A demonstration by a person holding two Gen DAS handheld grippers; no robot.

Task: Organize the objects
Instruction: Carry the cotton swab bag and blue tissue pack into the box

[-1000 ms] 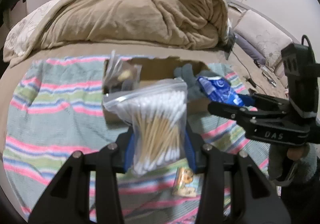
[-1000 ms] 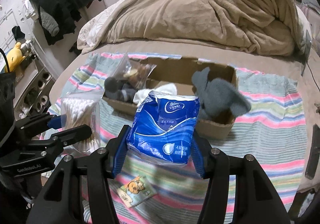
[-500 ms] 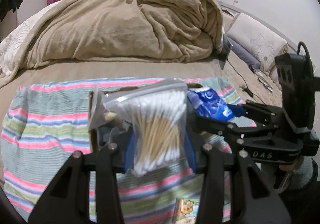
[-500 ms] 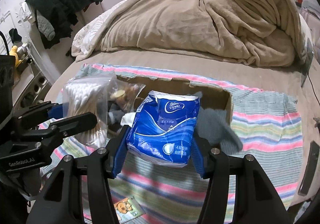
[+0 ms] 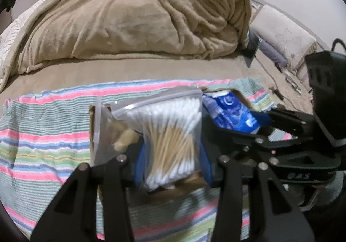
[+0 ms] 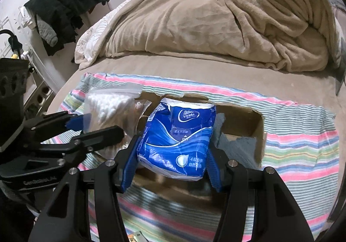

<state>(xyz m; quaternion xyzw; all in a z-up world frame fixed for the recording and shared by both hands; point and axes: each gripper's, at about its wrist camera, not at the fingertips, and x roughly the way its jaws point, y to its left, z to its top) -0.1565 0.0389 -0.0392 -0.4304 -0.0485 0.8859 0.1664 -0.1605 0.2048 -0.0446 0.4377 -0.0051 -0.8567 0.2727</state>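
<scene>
My left gripper (image 5: pixel 170 162) is shut on a clear zip bag of cotton swabs (image 5: pixel 170 136) and holds it over the left part of an open cardboard box (image 6: pixel 257 127). My right gripper (image 6: pixel 173 168) is shut on a blue Vinda tissue pack (image 6: pixel 179 140) and holds it over the middle of the same box. The tissue pack also shows in the left wrist view (image 5: pixel 231 116), and the swab bag in the right wrist view (image 6: pixel 108 108). The box holds a grey cloth (image 6: pixel 237 144) and a clear bag of small items (image 5: pixel 119 133).
The box rests on a striped towel (image 6: pixel 298 146) on a bed. A heaped beige blanket (image 6: pixel 216 19) lies behind it. Dark clothes (image 6: pixel 64 4) hang at the left wall. A small printed packet (image 6: pixel 135 235) lies on the towel near me. Pillows (image 5: pixel 285 40) are at the right.
Both grippers have moved forward with their loads and now hang over the box. The small packet on the towel has slipped towards the bottom of the views.
</scene>
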